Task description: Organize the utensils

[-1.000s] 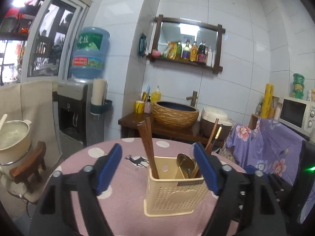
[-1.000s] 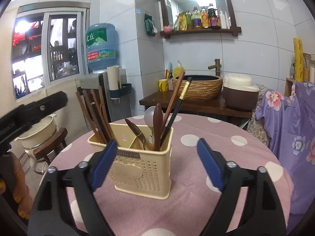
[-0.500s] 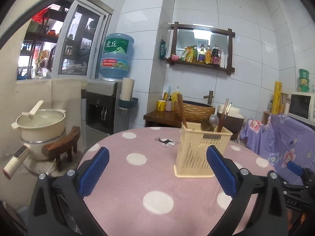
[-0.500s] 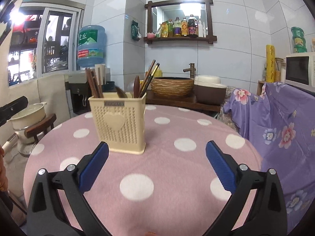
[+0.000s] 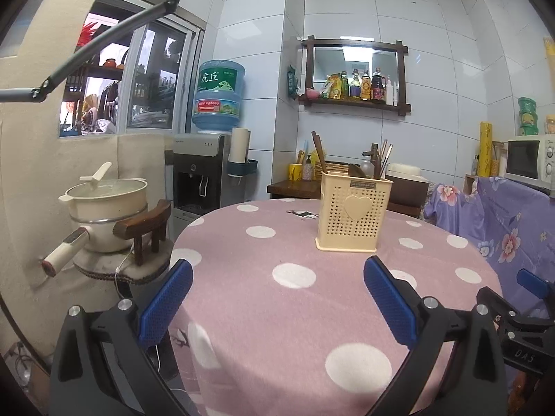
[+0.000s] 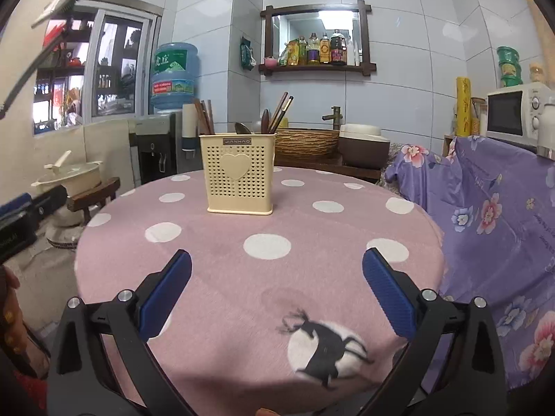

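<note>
- Your left gripper (image 5: 277, 298) has its fingers spread wide with nothing between them; it hangs over the near edge of the desk (image 5: 312, 312), well short of the caddy.
- Your right gripper (image 6: 277, 287) is the same: fingers released and empty, above the near part of the polka-dot cloth, close to the printed deer (image 6: 326, 343).
- The cream utensil caddy (image 6: 239, 173) stands upright toward the far side of the desk, heart panel facing you, apart from both grippers.
- Inside it, dark chopsticks (image 6: 204, 118) lean in the left compartment; spoons (image 6: 241, 128) and a second bunch of chopsticks (image 6: 281, 111) stand further right. How the compartments are divided inside you cannot tell from here.
- No loose utensil shows on the cloth in either view; everything visible is already standing in the caddy.
- Judging by that, the sorting looks complete or very nearly so. What could remain is at most a check that each kind sits with its own kind, since spoons and chopsticks seem to share the right side.
- With both hands free and clear of the caddy, nothing is at risk of being tipped right now.
</note>
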The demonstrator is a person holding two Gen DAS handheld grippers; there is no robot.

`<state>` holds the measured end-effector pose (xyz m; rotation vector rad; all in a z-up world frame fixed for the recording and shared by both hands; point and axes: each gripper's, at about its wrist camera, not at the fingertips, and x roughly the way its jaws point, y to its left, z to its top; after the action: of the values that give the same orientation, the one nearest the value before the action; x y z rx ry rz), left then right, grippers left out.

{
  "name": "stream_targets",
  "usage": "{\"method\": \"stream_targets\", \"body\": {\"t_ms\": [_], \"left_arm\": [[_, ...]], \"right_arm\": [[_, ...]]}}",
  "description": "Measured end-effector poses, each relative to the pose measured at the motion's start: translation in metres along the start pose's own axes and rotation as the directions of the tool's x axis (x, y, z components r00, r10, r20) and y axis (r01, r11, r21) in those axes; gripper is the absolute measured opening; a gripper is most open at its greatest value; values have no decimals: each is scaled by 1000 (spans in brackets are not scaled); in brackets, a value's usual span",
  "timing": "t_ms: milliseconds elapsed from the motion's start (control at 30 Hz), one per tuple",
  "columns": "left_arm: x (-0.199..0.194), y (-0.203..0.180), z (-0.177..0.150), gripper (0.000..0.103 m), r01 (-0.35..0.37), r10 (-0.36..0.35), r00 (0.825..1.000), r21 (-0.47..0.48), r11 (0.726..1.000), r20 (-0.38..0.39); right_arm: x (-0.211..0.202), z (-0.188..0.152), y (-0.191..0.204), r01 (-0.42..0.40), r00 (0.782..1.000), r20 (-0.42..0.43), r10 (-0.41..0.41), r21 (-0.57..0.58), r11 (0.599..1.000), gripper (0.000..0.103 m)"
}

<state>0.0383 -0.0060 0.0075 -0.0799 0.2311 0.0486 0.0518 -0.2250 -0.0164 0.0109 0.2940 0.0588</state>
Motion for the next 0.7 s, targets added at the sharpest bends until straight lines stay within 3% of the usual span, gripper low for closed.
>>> {"method": "stream_targets", "body": {"t_ms": [100, 333, 700], "left_arm": [[-18, -5, -4, 98, 34, -34, 999, 5, 999, 20], [-32, -4, -7, 98, 42, -42, 998, -2, 999, 45], [-37, -7, -7, 98, 38, -38, 997, 3, 999, 59]], "right_arm": [[-11, -4, 5, -11, 1000, -6, 11, -16, 1000, 97], [-46, -5, 15, -1, 995, 95, 9, -83, 997, 97], [-52, -4, 16, -11, 995, 100, 20, -84, 996, 97]]}}
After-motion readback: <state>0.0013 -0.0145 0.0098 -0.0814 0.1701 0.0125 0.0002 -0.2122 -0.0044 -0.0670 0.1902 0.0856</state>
